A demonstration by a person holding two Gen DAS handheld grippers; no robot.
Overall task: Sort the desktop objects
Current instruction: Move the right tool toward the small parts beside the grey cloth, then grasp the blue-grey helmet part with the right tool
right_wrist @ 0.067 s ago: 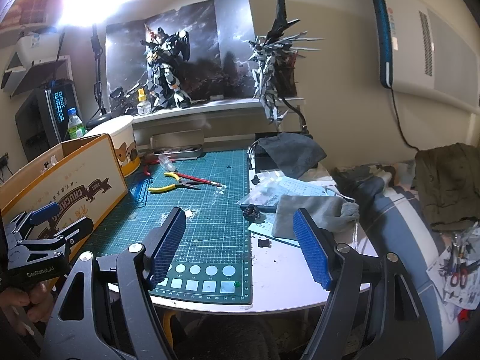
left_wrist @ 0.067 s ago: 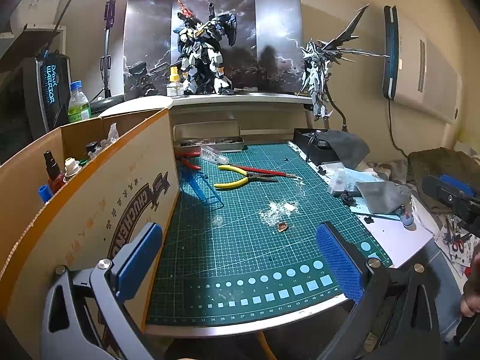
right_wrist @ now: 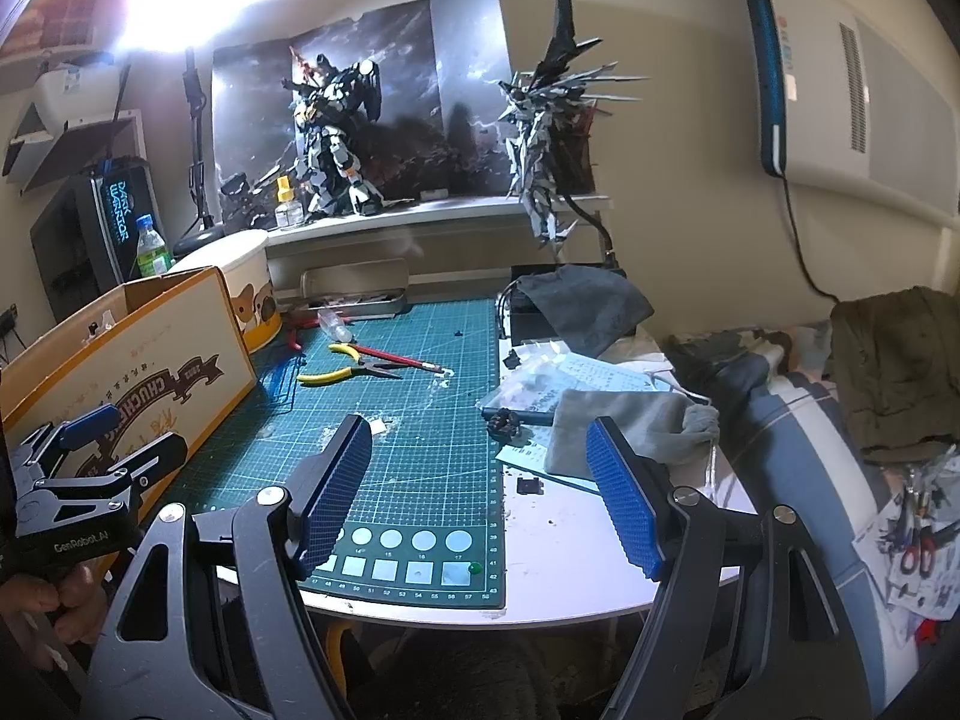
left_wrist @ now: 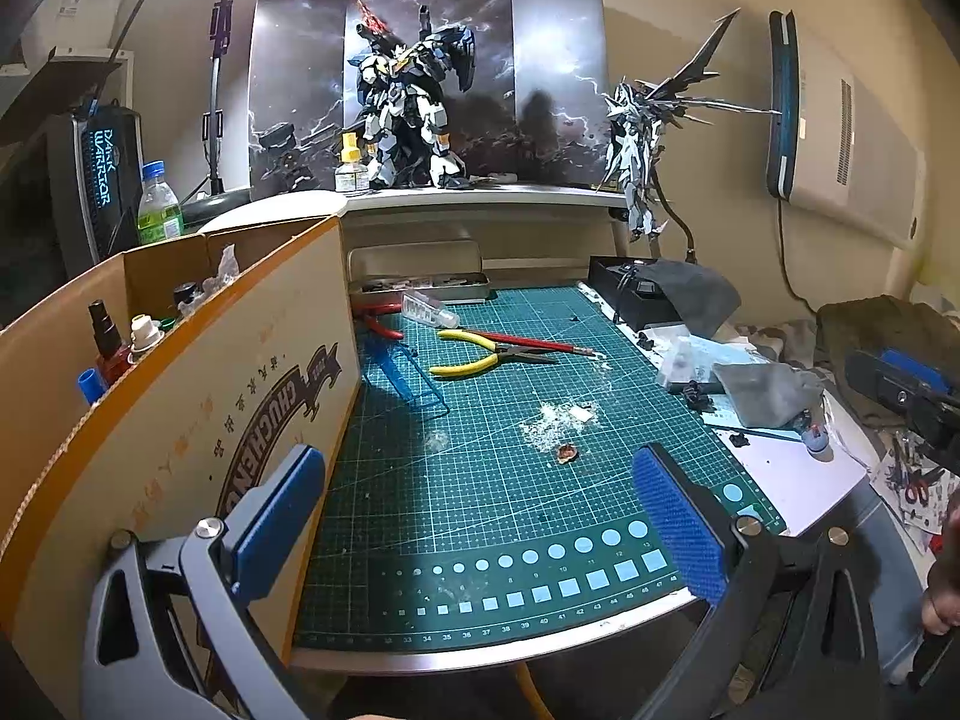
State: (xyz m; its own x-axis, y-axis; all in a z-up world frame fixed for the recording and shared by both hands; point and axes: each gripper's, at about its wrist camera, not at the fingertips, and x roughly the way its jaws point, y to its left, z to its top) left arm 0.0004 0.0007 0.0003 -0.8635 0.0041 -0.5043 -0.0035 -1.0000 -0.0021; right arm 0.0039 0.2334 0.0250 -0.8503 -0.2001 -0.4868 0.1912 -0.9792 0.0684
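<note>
Yellow-handled pliers (left_wrist: 480, 354) lie on the far green cutting mat (left_wrist: 510, 498) exactly as a moment ago; nothing has shifted. Your left gripper (left_wrist: 480, 516) and right gripper (right_wrist: 480, 492) hover near, fingers spread, empty. The sorting has made no gain in this instant.

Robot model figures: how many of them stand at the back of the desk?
2. One robot figure stands on the shelf before the dark backdrop; the winged figure is at the shelf's right end. Others may be hidden.
</note>
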